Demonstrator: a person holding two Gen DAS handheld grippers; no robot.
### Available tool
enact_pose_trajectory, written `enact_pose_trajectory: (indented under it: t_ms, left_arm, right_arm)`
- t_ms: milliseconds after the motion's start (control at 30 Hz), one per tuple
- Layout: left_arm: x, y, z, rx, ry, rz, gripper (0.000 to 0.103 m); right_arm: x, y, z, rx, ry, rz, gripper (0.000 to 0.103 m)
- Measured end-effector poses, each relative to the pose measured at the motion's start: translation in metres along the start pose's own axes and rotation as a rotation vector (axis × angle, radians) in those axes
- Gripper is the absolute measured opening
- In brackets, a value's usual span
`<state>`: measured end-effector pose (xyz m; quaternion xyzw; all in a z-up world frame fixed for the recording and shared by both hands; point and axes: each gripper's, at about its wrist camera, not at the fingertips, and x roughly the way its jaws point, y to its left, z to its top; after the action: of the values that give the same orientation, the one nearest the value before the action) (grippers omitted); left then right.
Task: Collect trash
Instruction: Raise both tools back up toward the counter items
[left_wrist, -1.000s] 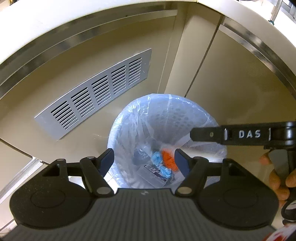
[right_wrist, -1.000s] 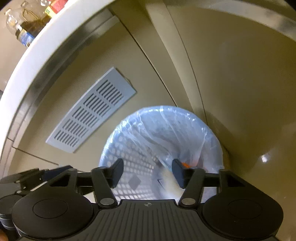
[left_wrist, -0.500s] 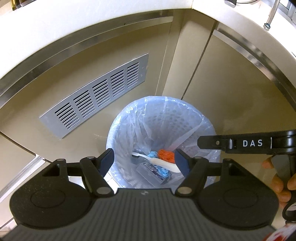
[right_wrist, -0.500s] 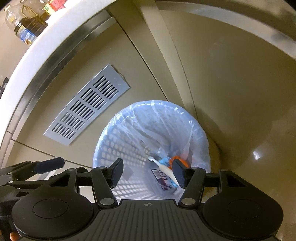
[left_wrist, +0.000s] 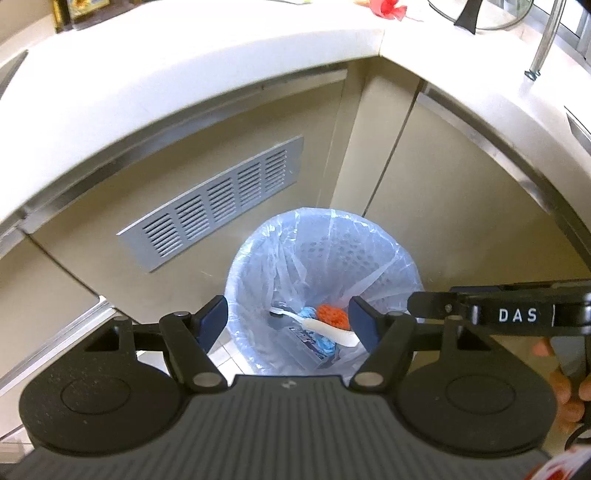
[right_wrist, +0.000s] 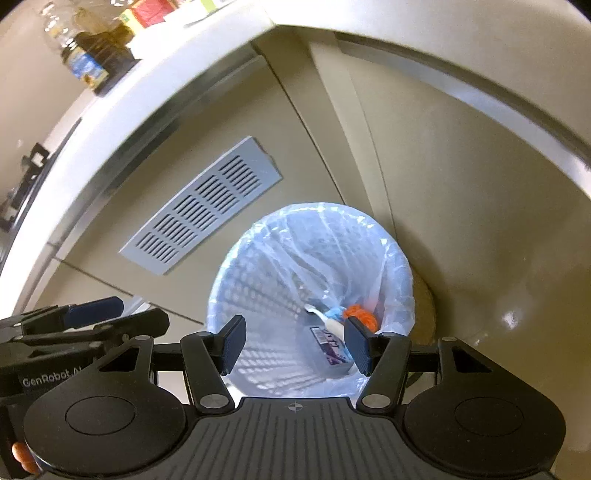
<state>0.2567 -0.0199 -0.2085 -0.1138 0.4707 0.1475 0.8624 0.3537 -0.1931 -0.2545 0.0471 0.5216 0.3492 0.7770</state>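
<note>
Two black two-finger claws hang above a round white perforated waste basket (left_wrist: 369, 254) lined with a thin, clear bluish plastic bag (left_wrist: 280, 266), which stands on the floor in the inner corner where two beige cabinet fronts meet under a white tabletop (left_wrist: 184, 81). The left claw (left_wrist: 288, 319) is released, its jaws spread wide with nothing between them; the right claw (right_wrist: 295, 343) is likewise released and empty. The trash lies at the bottom of the basket, well below both claws: a white toothbrush-like stick (left_wrist: 325, 328) lying across an orange knitted wad (left_wrist: 332, 315), a crumpled blue scrap (left_wrist: 325, 343) and a small printed purple-and-white carton (right_wrist: 330, 345). In both wrist views the pile sits toward the right-hand finger of each claw, not centred between the jaws. A grey slotted vent panel (left_wrist: 218, 210) is set in the cabinet front to the left of the basket. Bottles (right_wrist: 85, 62) stand on the tabletop at the far left edge. The risk, as I judge it, is the loose bag: a finger dipping in could snag the film and drag the liner or tip the light basket. The two claws also hang close together, so they could knock each other.
</note>
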Motion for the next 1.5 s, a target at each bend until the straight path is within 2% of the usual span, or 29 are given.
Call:
enact_pose_trajectory:
  t_ms: [433,767,1067,1500]
  left_arm:
    - [-0.075,-0.007,0.01,-0.035,-0.115,0.046,0.07]
    - [-0.106,-0.007,0.044,-0.025,-0.231,0.033,0.07]
    - [-0.103,0.009,0.1,0.027,-0.295,0.003,0.07]
    - [-0.068,0.059,0.178,0.069,-0.329,-0.007,0.07]
  right_arm:
    - [-0.07,0.026,0.002,-0.118,-0.097,0.058,0.061]
    - [-0.104,0.037,0.024,-0.155,-0.194,0.055,0.061]
    - [-0.116,0.037,0.069,-0.117,-0.308,0.002,0.062]
    - [-0.088,0.032,0.16,-0.102,-0.445,-0.12,0.062]
